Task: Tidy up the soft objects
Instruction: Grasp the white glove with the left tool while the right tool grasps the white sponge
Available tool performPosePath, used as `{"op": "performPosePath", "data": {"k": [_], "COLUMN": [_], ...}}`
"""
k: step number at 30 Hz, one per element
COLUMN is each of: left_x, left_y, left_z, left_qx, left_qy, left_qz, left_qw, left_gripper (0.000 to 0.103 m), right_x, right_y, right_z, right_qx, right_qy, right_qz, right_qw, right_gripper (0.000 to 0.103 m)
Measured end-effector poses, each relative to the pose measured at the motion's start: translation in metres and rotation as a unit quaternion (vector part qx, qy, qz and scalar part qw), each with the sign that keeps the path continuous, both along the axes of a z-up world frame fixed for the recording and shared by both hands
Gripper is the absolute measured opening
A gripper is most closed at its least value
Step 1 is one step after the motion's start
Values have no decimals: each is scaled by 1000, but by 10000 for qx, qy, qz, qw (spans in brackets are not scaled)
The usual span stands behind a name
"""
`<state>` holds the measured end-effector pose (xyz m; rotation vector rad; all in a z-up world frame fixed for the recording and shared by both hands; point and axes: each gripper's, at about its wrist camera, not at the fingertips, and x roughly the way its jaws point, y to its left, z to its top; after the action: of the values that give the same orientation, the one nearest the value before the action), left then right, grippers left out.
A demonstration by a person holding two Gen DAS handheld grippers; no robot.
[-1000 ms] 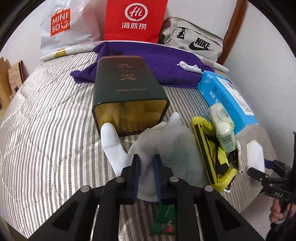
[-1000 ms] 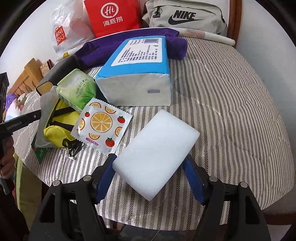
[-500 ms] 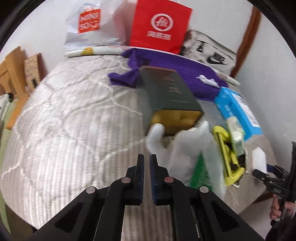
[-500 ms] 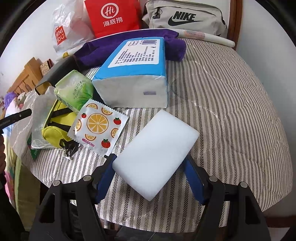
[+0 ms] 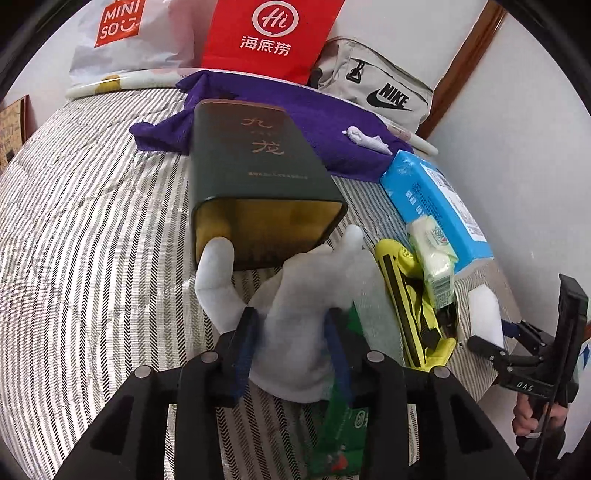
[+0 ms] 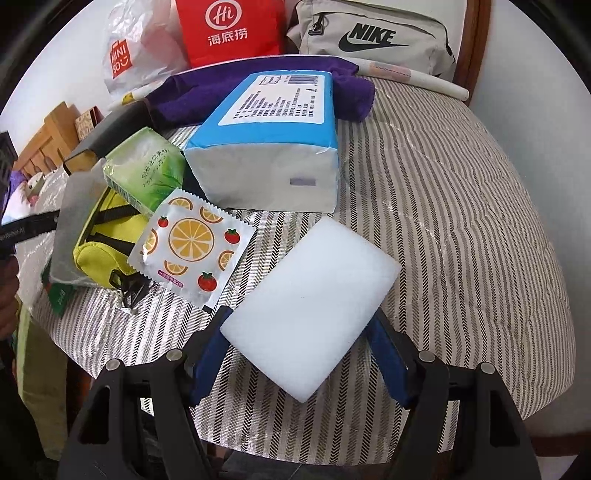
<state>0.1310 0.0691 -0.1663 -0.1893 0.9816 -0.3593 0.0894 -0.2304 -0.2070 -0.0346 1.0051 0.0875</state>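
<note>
A white glove lies on the striped mattress, its fingers at the open mouth of a dark green tin lying on its side. My left gripper stands open, its fingers either side of the glove's cuff. My right gripper is shut on a white sponge block, held just above the mattress; it also shows in the left wrist view.
A blue tissue pack, green wipes pack, orange-print sachet and yellow pouch crowd the sponge's left. A purple towel, red bag and Nike bag lie behind. A green packet lies under the glove.
My left gripper swung away left with its jaws nearly shut, then came back over the glove with jaws opened wide. My right gripper keeps hold of the sponge, nearly still.
</note>
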Motion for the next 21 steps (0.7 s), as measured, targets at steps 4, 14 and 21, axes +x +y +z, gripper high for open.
{"op": "performPosePath", "data": {"k": [4,14,21], "left_x": [-8,-32,-44], "left_y": [-2,23,51], "left_z": [10,65,74], "left_qx": [121,239,-30], "left_qy": [-278,-904,-873], "left_qz": [-44,329,575], "left_qw": [9995,9951,9945], "left_gripper": [9,8,8], "right_x": [1,-1,-3], "right_y": [1,-1,-7], "right_z": [-1,-1,2], "right_qx": [-46,-18,81], "right_qy": [0,-9,-53], "right_qz": [-5,1,-29], "right_qw": [10000,10000,9999], "right_gripper": [73,73,72]}}
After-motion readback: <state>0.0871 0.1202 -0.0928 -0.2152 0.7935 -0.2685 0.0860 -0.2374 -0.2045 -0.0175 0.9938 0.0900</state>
